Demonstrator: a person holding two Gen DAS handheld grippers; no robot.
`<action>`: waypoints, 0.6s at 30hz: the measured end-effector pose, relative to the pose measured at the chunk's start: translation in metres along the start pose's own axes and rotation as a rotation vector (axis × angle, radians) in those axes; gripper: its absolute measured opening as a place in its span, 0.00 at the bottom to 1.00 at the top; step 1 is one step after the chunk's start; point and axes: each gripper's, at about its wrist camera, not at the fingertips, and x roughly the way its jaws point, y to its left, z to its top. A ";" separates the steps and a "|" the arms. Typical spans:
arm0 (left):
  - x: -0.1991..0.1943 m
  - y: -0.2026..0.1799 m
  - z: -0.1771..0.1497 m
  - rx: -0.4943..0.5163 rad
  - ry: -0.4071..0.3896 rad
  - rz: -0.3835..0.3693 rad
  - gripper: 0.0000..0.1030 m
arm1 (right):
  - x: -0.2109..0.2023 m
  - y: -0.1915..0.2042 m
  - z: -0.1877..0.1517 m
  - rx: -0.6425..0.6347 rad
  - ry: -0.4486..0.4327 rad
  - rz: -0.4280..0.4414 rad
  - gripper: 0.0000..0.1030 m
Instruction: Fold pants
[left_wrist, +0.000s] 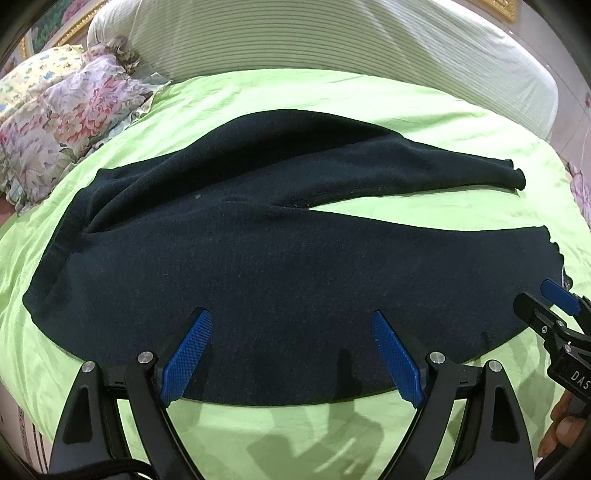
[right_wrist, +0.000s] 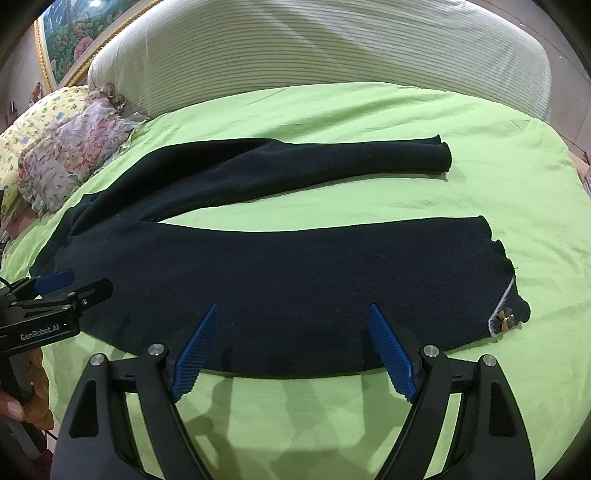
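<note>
- The pants (right_wrist: 280, 273), dark navy knit, lie flat across the middle of both frames on a lime-green bedsheet (right_wrist: 332, 110), waistband toward the left edge, both legs running right.
- The legs are spread apart in a narrow V: the far leg (right_wrist: 332, 162) sits higher in the frame, the near leg (right_wrist: 332, 280) lower, with a wedge of sheet showing between them.
- A small bow trim (right_wrist: 505, 318) marks the near leg's hem at the lower right of the right wrist view.
- The left gripper (left_wrist: 291, 354) has its jaws spread wide over the near edge of the cloth at the bottom of its frame, grasping nothing.
- The right gripper (right_wrist: 291, 347) is likewise released, blue pads apart above the near leg's lower edge.
- Floral pillows (left_wrist: 55, 122) sit at the upper left, a ribbed headboard (right_wrist: 332, 48) along the top.
- Step in hand, as I judge it: the start, with no fold made and both tools lining up on the near leg.
- The next move probably calls for pinching that near edge at two points, lifting evenly, and carrying the near leg up-frame onto the far leg so the hems meet.
</note>
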 end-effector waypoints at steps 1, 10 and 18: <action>0.000 0.000 0.000 0.000 0.000 0.001 0.86 | 0.000 0.000 0.000 0.000 -0.001 0.005 0.80; -0.001 -0.002 -0.002 0.001 -0.006 0.005 0.86 | 0.001 0.002 0.000 -0.001 0.008 0.009 0.80; -0.003 -0.001 -0.001 0.005 -0.017 0.004 0.86 | 0.001 0.002 0.001 0.006 0.011 0.017 0.80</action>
